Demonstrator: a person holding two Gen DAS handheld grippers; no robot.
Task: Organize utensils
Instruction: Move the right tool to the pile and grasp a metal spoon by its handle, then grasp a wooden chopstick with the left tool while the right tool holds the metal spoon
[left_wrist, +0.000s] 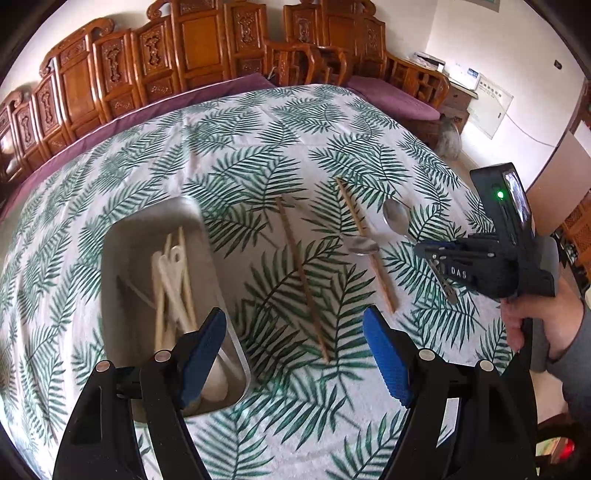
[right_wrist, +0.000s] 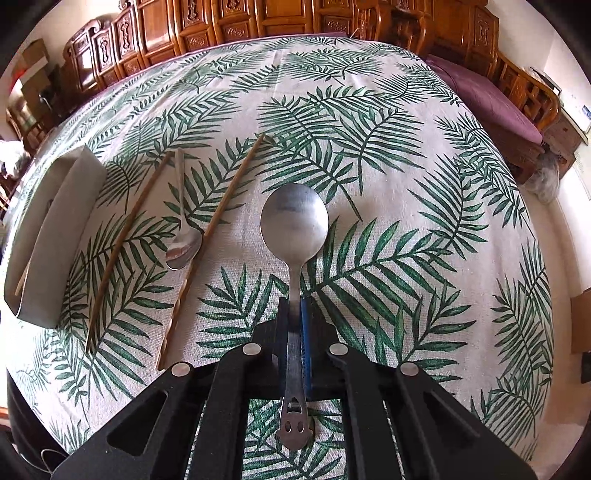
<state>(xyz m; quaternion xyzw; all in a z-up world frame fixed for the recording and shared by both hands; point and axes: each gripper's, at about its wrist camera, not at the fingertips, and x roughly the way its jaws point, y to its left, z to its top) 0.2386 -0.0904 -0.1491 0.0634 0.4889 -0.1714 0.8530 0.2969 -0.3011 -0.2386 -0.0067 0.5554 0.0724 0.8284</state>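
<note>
My right gripper (right_wrist: 294, 306) is shut on the handle of a large steel spoon (right_wrist: 294, 221), held above the leaf-print tablecloth with the bowl pointing away. The same gripper (left_wrist: 424, 249) and spoon (left_wrist: 396, 217) show at the right of the left wrist view. My left gripper (left_wrist: 295, 328) is open and empty, beside a metal tray (left_wrist: 122, 236) holding pale chopsticks and white spoons (left_wrist: 173, 280). Two brown chopsticks (left_wrist: 301, 275) (left_wrist: 364, 240) and a small steel spoon (left_wrist: 362, 245) lie on the cloth. They also show in the right wrist view, chopsticks (right_wrist: 125, 243) (right_wrist: 214, 236) and spoon (right_wrist: 183, 243).
The tray also shows at the far left of the right wrist view (right_wrist: 59, 229). Carved wooden chairs (left_wrist: 155, 59) with purple cushions (left_wrist: 391, 96) line the far side of the table. The table edge falls off at the right toward a floor (right_wrist: 561, 236).
</note>
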